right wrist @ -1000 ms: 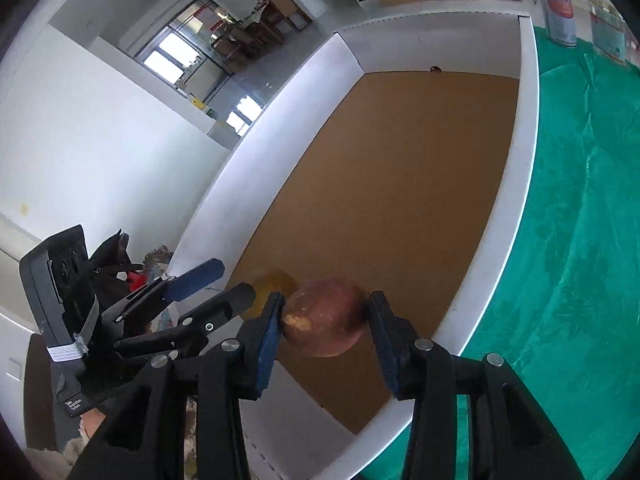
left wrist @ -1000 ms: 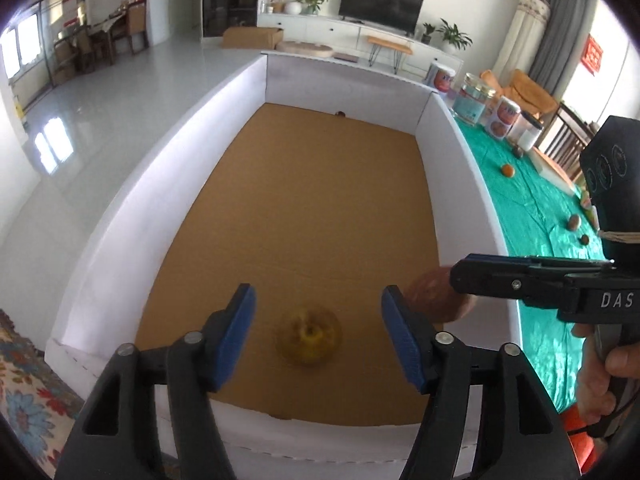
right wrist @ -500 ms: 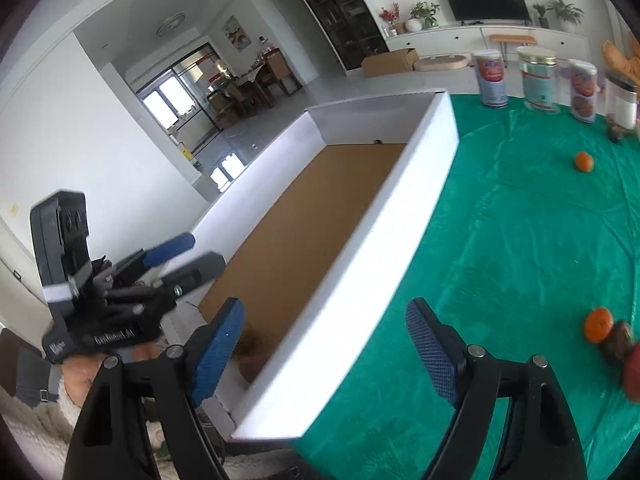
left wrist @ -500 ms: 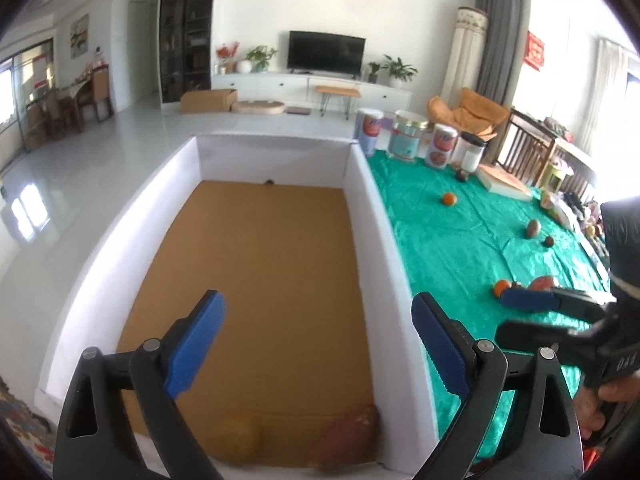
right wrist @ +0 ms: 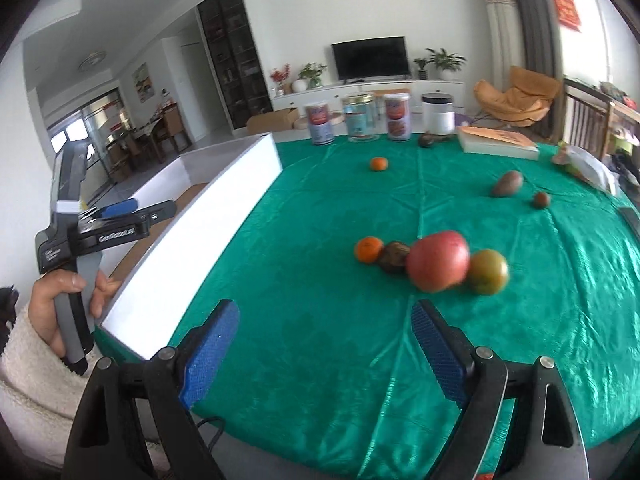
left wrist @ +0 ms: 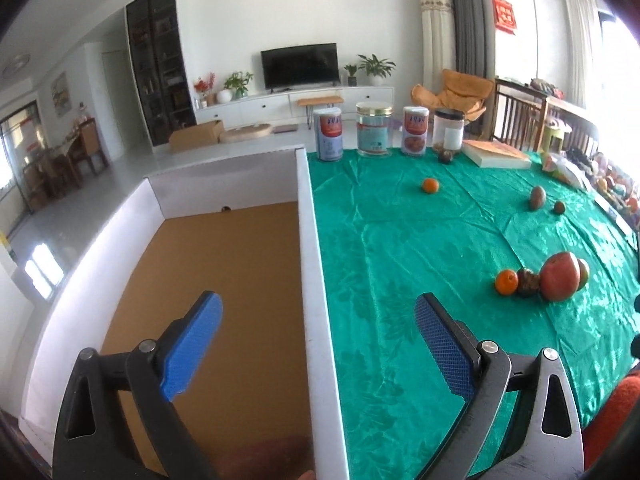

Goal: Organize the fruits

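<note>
While both the left gripper [left wrist: 316, 340] and right gripper [right wrist: 326, 342] hang spread and empty, the reach for more fruit is in hand; next, the right must straddle the red fruit [right wrist: 439, 261] in the cluster on the green cloth [right wrist: 320, 280], then carry it to the box [left wrist: 308, 280].

Black grippers [right wrist: 324, 344], blue textured pads [right wrist: 208, 354], silver screws; cream fleecy sleeve [right wrist: 28, 376]

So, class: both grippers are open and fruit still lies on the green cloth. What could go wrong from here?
1. The big red fruit touches its neighbours, a greenish fruit and a dark fruit; the right gripper could knock them rolling.
2. The box wall stands between cloth and box floor; a low carry might clip it.
</note>
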Tool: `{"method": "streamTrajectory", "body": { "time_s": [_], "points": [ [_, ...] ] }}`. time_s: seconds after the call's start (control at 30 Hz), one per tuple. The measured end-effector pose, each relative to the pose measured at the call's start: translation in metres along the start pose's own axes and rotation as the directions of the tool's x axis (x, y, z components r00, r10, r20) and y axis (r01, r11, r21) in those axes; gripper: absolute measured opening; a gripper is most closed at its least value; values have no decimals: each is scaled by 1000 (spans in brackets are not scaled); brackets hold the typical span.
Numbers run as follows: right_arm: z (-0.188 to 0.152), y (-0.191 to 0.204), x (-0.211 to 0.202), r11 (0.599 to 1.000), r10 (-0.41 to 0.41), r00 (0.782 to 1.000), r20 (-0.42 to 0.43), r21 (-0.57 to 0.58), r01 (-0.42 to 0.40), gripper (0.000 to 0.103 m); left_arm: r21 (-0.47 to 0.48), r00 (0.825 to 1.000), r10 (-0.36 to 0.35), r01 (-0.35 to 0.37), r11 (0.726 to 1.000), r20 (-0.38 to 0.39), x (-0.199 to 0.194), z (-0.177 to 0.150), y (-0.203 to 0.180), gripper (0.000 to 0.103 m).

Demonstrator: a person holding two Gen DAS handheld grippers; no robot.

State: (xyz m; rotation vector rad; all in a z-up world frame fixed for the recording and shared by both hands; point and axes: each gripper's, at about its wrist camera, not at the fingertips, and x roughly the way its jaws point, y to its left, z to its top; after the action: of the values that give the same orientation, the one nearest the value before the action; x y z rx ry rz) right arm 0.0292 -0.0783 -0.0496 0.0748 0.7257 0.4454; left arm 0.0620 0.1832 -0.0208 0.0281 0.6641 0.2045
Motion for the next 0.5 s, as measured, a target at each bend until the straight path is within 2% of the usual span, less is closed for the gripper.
{"method": "streamTrajectory", "body": {
  "time_s": [0.1, 0.2, 0.27, 0.33, 0.4, 0.5],
  "points": [
    [2, -45, -13, 986, -130, 991, 14, 102, 128, 90, -7, 1000, -1, 1, 1000, 21, 1, 2, -5, 98],
    [4, -88, -25, 948, -271, 962, 20, 177, 264, 91, -7, 999, -10, 10, 1000, 46, -1, 2, -14, 98],
    [1, -113, -31, 918, -338, 941, 6, 224, 328, 91, 27, 999, -10, 8, 1000, 44, -1, -1, -27, 97],
    [-7, -132, -35, 896, -352, 936, -7, 287, 339, 91, 76, 999, -8, 4, 997, 49, -7, -7, -40, 97],
    [-18, -140, -35, 884, -334, 942, -23, 338, 322, 91, 79, 998, -11, 7, 997, 55, -14, -11, -44, 97],
    [-30, -138, -25, 886, -325, 944, -61, 328, 327, 91, 91, 997, -15, 8, 996, 71, -19, -12, -52, 97]
  ]
}}
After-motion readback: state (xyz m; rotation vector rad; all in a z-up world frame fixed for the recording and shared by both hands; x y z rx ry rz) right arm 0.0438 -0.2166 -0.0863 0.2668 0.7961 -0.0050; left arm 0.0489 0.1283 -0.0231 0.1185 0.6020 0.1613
